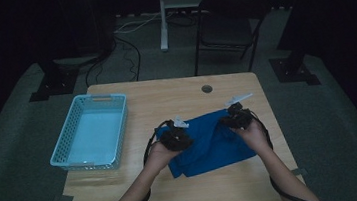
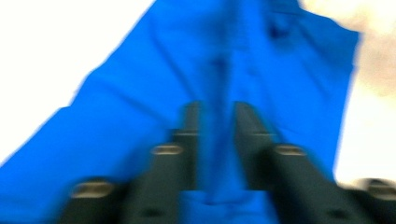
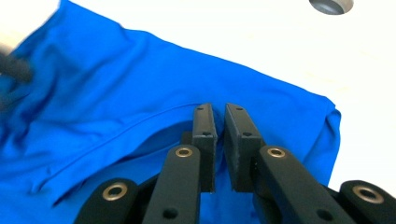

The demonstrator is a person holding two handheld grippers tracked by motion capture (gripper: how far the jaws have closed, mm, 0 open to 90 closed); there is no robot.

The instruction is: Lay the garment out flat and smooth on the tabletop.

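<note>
Blue cloth (image 1: 211, 140): one; basket (image 1: 91, 132): one; claws: two.

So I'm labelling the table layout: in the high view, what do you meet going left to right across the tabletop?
Light blue basket → left gripper on the blue cloth → right gripper, on the same cloth's right part → bare table edge.
</note>
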